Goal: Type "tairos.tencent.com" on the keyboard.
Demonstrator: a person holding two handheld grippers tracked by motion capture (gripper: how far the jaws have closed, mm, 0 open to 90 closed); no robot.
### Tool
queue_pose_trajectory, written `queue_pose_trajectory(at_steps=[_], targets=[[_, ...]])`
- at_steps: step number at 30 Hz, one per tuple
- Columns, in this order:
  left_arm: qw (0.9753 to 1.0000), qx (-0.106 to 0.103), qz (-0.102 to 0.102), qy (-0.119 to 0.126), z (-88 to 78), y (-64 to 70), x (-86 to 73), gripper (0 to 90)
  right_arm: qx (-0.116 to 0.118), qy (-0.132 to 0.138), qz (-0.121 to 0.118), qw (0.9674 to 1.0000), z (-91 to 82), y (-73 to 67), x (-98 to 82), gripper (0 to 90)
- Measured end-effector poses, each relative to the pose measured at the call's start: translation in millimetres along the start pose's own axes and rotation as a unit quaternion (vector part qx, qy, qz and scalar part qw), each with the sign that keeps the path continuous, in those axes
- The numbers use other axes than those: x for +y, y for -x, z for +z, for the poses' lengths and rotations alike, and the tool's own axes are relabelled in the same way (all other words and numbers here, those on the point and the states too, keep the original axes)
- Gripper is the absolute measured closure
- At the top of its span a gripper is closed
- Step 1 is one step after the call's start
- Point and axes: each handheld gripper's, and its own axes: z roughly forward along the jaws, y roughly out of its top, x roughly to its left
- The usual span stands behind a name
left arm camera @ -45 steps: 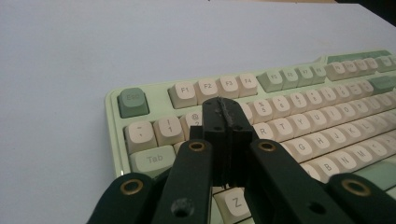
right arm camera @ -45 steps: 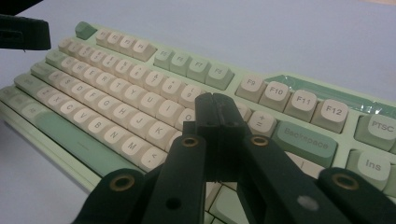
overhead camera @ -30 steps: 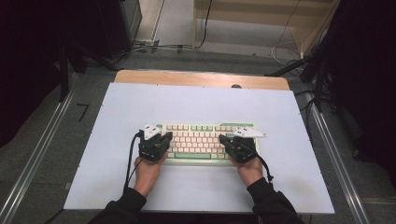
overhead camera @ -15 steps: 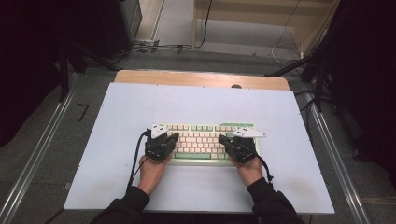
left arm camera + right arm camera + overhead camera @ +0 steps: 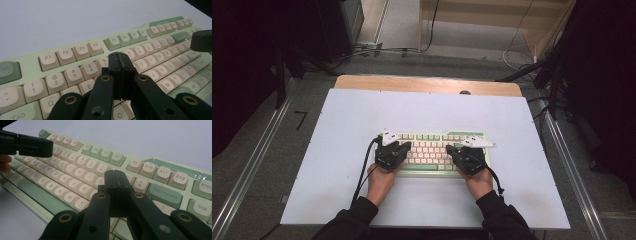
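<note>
A pale green keyboard [image 5: 432, 150] with cream keys lies on the white table, a little in front of its middle. My left gripper [image 5: 404, 146] is over the keyboard's left part. In the left gripper view its jaws [image 5: 120, 58] are shut together with nothing between them, above the keys near 5 and R. My right gripper [image 5: 451, 149] is over the right part. In the right gripper view it [image 5: 115, 176] is shut and empty too, above the keys near 0 and P. Each gripper view also shows the other gripper farther off: the right one [image 5: 201, 41] and the left one [image 5: 27, 145].
The white table top [image 5: 362, 115] has bare room all around the keyboard. A wooden strip [image 5: 427, 84] runs along its far edge. Metal rails [image 5: 257, 160] flank both sides, and cables lie on the floor behind.
My left gripper has shifted to the right, from the keyboard's left end to farther over its keys. The right gripper has stayed where it was.
</note>
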Motion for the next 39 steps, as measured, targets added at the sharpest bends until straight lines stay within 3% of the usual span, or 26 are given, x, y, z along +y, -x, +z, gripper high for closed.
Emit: queue_pose_trajectory(at_steps=[13, 39], targets=[[0.9995, -0.004, 0.015, -0.029, 10.0, 5.8, 1.4, 90.0, 0.0, 0.0, -0.001, 1.0, -0.1, 0.2, -0.2, 87.2], [0.9991, -0.002, 0.012, -0.041, 17.8, 4.0, 2.4, 90.0, 0.0, -0.001, -0.003, 1.0, 0.0, -0.2, -0.5, 87.2]])
